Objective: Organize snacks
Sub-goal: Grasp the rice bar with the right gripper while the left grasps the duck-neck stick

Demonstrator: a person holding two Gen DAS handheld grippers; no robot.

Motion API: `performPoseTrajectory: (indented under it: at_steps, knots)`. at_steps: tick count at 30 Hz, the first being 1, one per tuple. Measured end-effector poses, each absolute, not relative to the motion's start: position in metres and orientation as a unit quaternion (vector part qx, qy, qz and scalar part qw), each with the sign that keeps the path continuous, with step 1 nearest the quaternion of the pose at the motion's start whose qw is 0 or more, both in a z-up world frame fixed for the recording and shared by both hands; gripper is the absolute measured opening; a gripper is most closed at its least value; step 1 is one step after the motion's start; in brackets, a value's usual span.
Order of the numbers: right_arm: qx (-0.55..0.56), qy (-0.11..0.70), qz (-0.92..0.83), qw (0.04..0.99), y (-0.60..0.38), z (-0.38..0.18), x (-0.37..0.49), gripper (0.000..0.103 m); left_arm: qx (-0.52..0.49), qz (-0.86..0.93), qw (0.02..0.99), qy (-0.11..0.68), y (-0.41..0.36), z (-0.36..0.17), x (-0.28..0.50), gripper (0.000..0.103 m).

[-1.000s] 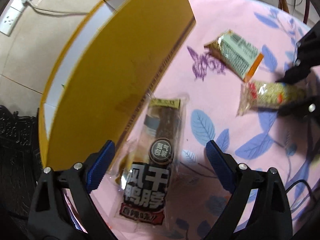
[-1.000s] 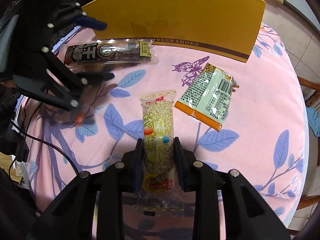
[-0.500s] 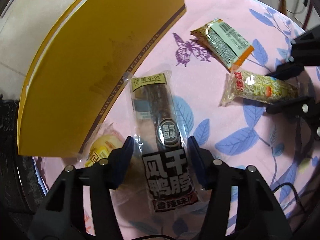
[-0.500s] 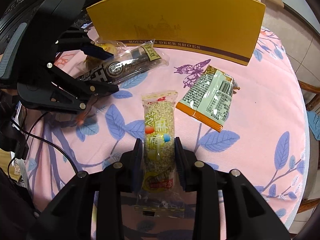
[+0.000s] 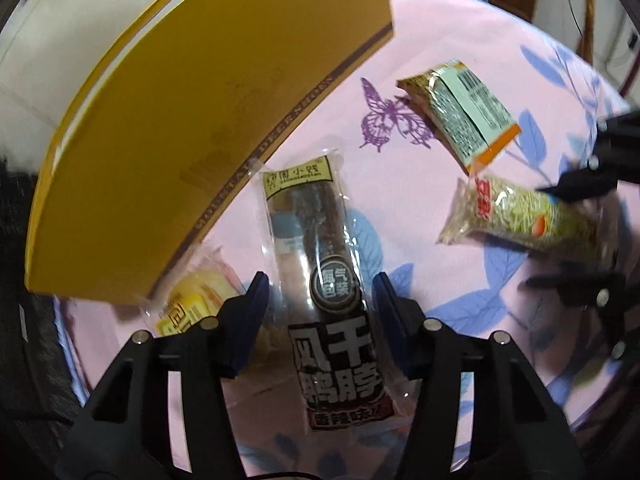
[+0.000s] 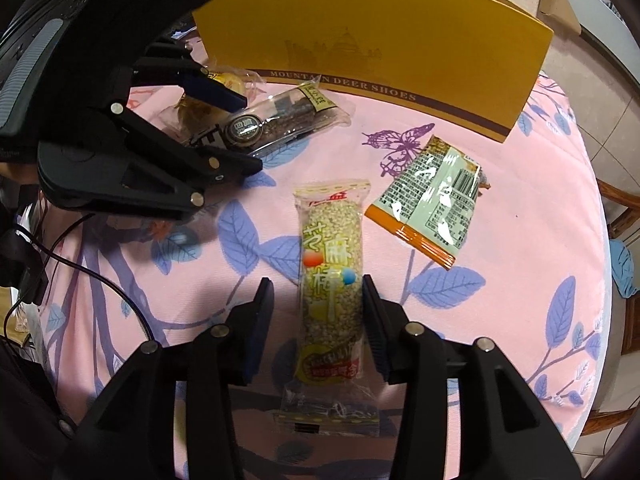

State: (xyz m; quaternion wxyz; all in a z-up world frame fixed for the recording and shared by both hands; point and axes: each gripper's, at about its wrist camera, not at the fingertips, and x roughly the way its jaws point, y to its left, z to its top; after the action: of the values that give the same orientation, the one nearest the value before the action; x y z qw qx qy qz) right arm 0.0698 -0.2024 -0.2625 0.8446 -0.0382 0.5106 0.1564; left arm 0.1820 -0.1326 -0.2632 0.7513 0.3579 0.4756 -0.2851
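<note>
A dark snack pack (image 5: 320,248) (image 6: 272,124) sits between the blue pads of my left gripper (image 5: 320,280) (image 6: 246,134), whose jaws are closing and press its wrapper edges. Its far end points at the yellow box (image 5: 200,100). A sesame bar (image 6: 330,264) (image 5: 516,216) lies flat on the pink tablecloth (image 6: 520,240) between the fingers of my right gripper (image 6: 316,284). Those jaws are opening: the left finger stands clear of the bar and the right one is at its edge. A green-and-orange pack (image 6: 432,196) (image 5: 464,112) lies to the right of the bar.
The yellow shoe box (image 6: 380,40) stands along the table's far side. A small yellow snack (image 5: 192,300) (image 6: 228,80) lies by the box, beside the left gripper. A black cable (image 6: 100,280) runs over the table's left side. A wooden chair (image 6: 616,200) is beyond the right edge.
The left jaws came in from wide open onto the dark pack, which swung round with the gripper, uncovering the yellow snack. The right jaws have parted from the sesame bar.
</note>
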Motion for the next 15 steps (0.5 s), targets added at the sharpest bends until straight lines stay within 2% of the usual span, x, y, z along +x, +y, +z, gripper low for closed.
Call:
performPoseTrajectory:
  at_steps: [9, 15]
  knots:
    - [-0.049, 0.514, 0.157, 0.842, -0.198, -0.264, 0.075, 0.045, 0.232, -0.272, 0.775, 0.521, -0.115, -0.262, 0.188, 0.041]
    - [-0.072, 0.513, 0.153, 0.841, -0.19, -0.268, 0.074, 0.041, 0.201, -0.263, 0.784, 0.525, -0.1, -0.262, 0.164, 0.038]
